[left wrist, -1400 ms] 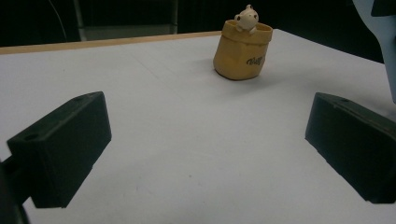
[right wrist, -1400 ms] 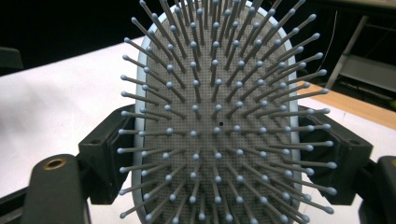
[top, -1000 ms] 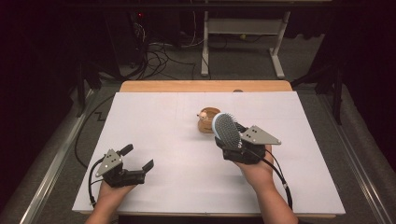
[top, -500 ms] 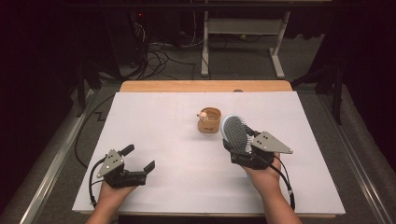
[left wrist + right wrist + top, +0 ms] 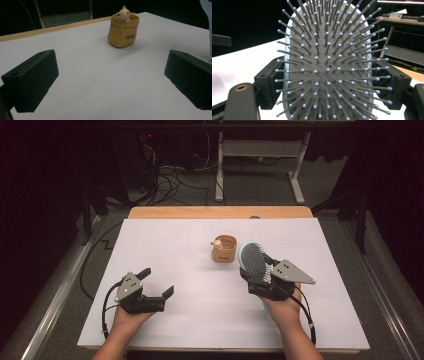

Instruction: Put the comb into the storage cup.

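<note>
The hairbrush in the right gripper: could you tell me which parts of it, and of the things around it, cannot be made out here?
- Hairbrush handle: high view, hidden under the right gripper and hand.
- Brush top and bottom: right gripper view, cut off by the frame edges.
- Lettering on the small tan pouch: left gripper view, too small and blurred to read.
- Inside of the pouch: hidden by its rim and the little figure peeking out.

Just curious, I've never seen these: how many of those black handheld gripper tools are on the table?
2. The left gripper, black and open with nothing between its jaws, is at the white table's near left. The right gripper is at near right, clamping a pale blue hairbrush.
</note>
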`<state>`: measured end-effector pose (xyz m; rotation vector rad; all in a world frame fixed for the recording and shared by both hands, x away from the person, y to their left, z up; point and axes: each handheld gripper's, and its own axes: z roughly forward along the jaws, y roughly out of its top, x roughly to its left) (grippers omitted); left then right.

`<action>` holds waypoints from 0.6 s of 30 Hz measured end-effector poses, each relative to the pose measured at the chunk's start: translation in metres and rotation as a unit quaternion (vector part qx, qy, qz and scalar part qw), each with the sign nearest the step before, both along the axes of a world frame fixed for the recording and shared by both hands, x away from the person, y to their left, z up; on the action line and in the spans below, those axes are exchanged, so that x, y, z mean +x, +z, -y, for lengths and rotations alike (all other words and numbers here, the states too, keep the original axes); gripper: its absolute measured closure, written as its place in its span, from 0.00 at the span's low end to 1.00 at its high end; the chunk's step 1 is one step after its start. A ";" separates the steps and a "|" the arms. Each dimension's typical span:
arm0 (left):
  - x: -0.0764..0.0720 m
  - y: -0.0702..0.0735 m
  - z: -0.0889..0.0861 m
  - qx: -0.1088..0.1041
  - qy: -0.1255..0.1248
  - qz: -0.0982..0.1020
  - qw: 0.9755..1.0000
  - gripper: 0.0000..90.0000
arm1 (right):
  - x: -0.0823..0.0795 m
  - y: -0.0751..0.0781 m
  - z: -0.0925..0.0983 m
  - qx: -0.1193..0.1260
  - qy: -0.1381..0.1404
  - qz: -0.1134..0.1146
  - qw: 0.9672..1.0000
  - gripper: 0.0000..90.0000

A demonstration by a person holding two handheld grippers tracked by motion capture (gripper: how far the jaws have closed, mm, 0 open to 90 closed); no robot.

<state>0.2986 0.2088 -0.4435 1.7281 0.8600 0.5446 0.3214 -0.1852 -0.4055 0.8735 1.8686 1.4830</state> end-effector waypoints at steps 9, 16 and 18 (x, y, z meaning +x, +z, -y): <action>0.009 0.009 0.017 -0.006 -0.021 0.002 1.000 0.00 | -0.001 0.000 -0.002 -0.003 0.001 0.003 1.000 0.23; 0.013 0.009 0.030 -0.004 -0.037 0.002 0.999 0.00 | -0.003 0.001 -0.005 -0.008 0.002 0.007 1.000 0.23; 0.014 0.009 0.031 -0.004 -0.039 0.003 0.999 0.00 | -0.002 0.001 -0.005 -0.009 0.004 0.008 1.000 0.23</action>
